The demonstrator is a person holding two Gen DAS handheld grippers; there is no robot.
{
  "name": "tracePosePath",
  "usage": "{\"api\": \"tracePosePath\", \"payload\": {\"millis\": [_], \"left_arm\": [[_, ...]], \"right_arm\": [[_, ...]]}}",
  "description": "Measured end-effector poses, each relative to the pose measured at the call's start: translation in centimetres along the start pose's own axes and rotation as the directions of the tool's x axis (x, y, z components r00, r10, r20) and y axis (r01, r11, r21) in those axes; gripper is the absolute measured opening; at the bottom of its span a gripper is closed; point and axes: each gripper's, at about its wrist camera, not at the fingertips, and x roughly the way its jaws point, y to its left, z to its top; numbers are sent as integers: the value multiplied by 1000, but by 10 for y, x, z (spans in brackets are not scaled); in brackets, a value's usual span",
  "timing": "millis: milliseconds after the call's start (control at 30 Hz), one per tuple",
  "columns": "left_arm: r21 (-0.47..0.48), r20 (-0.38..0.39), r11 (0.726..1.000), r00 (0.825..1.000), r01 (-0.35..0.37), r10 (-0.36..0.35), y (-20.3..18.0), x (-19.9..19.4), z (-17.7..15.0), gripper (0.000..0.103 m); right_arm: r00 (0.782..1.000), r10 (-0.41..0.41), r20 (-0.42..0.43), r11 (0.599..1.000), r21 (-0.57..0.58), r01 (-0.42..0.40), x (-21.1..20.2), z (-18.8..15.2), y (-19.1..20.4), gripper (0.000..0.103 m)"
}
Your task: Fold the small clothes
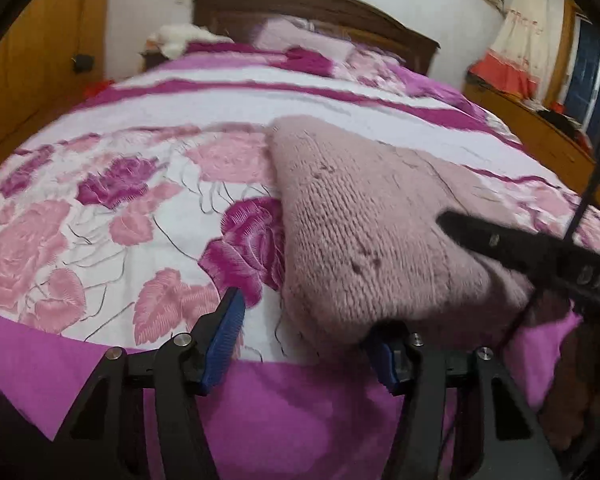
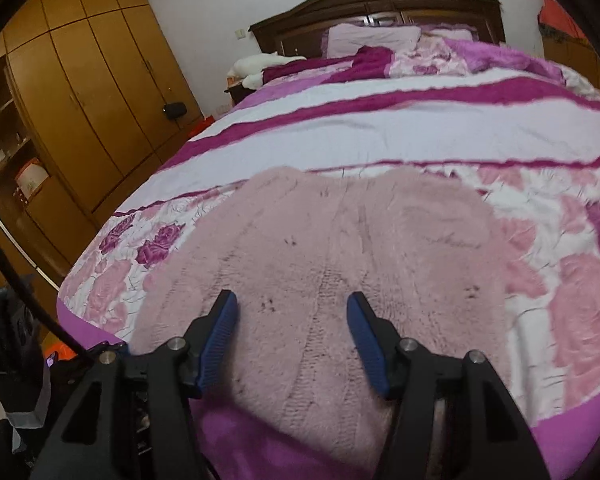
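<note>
The pink knitted sweater [image 2: 332, 264] lies on the flowered bedspread [image 2: 400, 128] at the foot end of the bed, far from the dark headboard [image 2: 380, 4] — and it looks only part-way folded. In the right wrist view it spreads broad and fairly flat, its near edge drooping over the purple border of the bedspread. In the left wrist view the same sweater [image 1: 364, 232] shows a raised, doubled-looking corner, so one side may already be turned in, though the blur makes that hard to confirm.

The right gripper [image 2: 292, 316] hovers just above the sweater's near part, blue pads spread wide, holding nothing. The left gripper [image 1: 304, 328] sits at the sweater's near left corner, also spread; its right pad is tucked under the knit, its left pad over bare bedspread — no pinch closed yet.

My read: early going. No neat packet yet, and the main folds and final squaring-up appear still to come. Beyond the bed, a wooden wardrobe [image 2: 92, 92] stands to the headboard's left.
</note>
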Motion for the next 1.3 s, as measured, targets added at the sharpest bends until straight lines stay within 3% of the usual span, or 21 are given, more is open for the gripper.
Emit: {"api": "tracePosePath", "payload": {"millis": [67,133,200,267,400,500,600,700,767,867,900,967,1067,1167,1300], "left_arm": [[29,44,999,999,-33,32,-11,-4,-4,5],[19,79,994,991,-110,108,-18,-11,-7,1],[-35,69,993,991,-112,114,-13,-15,-8,0],[-97,8,993,998,-66,67,1,-9,-6,0],[-144,-74,990,997,-8,-3,16,0,-7,0],[-185,-87,982,994,42,-59,24,1,-9,0],[-201,-62,976,993,87,-101,28,-3,-14,0],[-229,-50,967,991,113,-128,31,-4,-17,0],[-229,-48,966,990,118,-132,31,-4,-17,0],[-200,-39,974,992,110,-120,29,-7,-20,0],[-192,-40,976,993,103,-113,29,-7,-21,0],[-193,-65,976,992,96,-111,32,0,-21,0],[-231,-69,965,987,126,-145,38,2,-22,0],[-220,-66,969,989,116,-133,36,2,-22,0],[-222,-51,967,989,124,-139,35,-3,-21,0]], "right_arm": [[1000,-19,11,999,33,19,4,-8,-9,39],[999,-43,28,999,18,43,6,-12,-13,32],[995,-91,38,995,-29,92,8,-14,-10,30],[991,-126,49,989,-71,129,9,-17,-8,29],[990,-136,41,986,-91,140,11,-19,-11,29],[990,-136,26,986,-91,138,10,-17,-11,30],[997,-70,42,996,-58,72,-5,-10,-4,30],[997,21,75,991,-130,-11,-21,-5,23,13],[995,56,83,985,-169,-41,-24,-4,40,12],[979,191,68,971,-157,-179,-13,-7,51,12],[977,209,39,967,-159,-201,-1,-12,52,11],[983,186,11,970,-161,-182,22,-27,45,1],[957,289,14,957,-33,-289,35,-39,14,0],[971,240,15,966,-104,-238,33,-42,24,0],[980,198,24,978,-73,-196,15,-33,30,0]]}}
